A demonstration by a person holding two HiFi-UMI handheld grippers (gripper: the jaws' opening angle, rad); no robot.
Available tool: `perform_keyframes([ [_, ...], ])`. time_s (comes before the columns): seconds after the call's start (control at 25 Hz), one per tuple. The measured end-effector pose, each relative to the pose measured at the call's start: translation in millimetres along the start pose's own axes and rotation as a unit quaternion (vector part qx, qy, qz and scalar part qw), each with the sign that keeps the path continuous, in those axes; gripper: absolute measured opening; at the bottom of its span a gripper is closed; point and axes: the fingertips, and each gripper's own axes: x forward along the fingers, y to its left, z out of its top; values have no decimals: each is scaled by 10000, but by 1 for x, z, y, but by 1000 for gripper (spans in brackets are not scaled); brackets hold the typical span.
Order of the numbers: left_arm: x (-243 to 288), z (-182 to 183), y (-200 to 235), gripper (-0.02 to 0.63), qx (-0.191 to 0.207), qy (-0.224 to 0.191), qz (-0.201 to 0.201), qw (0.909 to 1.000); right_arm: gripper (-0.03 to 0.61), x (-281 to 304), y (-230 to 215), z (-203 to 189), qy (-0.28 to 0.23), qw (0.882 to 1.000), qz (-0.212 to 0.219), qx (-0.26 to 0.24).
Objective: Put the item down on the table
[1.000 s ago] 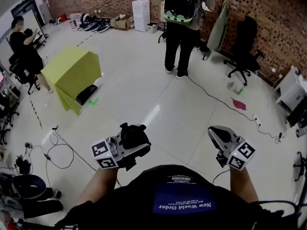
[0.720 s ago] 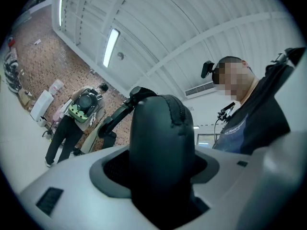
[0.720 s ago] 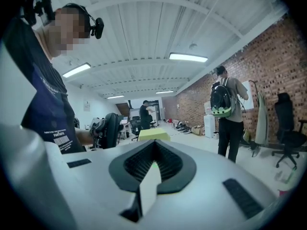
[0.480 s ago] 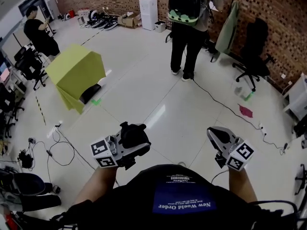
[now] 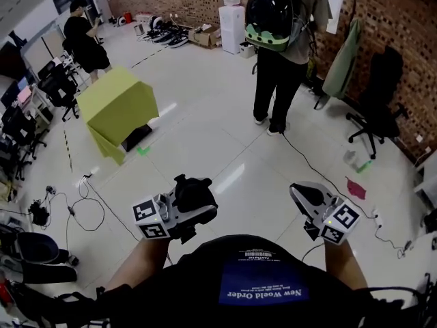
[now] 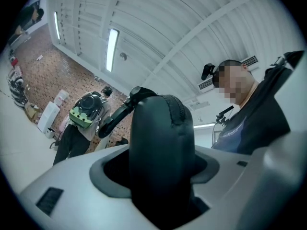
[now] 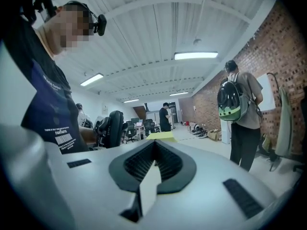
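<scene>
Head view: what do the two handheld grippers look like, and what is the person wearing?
Both the left gripper and right gripper are pale grey shells lined in black. Each carries a white cube of black square markers. The person wears a dark navy short-sleeved T-shirt with white print.

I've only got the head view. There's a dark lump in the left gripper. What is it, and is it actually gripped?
Observer: The left gripper view shows a black soft case with a zip running over its top. It stands held between the jaws of the left gripper.
Operator: And the right gripper, anything in it?
Observer: No. In its own view the right gripper has its ribbed jaws together with nothing between them.
</scene>
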Motion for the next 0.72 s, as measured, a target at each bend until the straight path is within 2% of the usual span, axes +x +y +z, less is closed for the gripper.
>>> perform_keyframes([
  [0.16, 19, 4, 27, 307, -10, 7, 97, 10000, -12, 11, -39, 2, 19, 10000, 18, 50],
  [0.32, 14, 13, 71, 307, -12, -88, 94, 9999, -12, 47, -68, 0, 39, 10000, -26, 48],
  [0.44, 4, 26, 113, 307, 28, -131, 0, 9999, -12, 88, -85, 5, 58, 9999, -81, -49],
  [0.72, -30, 86, 224, 307, 70, -67, -254, 9996, -12, 211, -124, 35, -14, 9995, -295, -75],
])
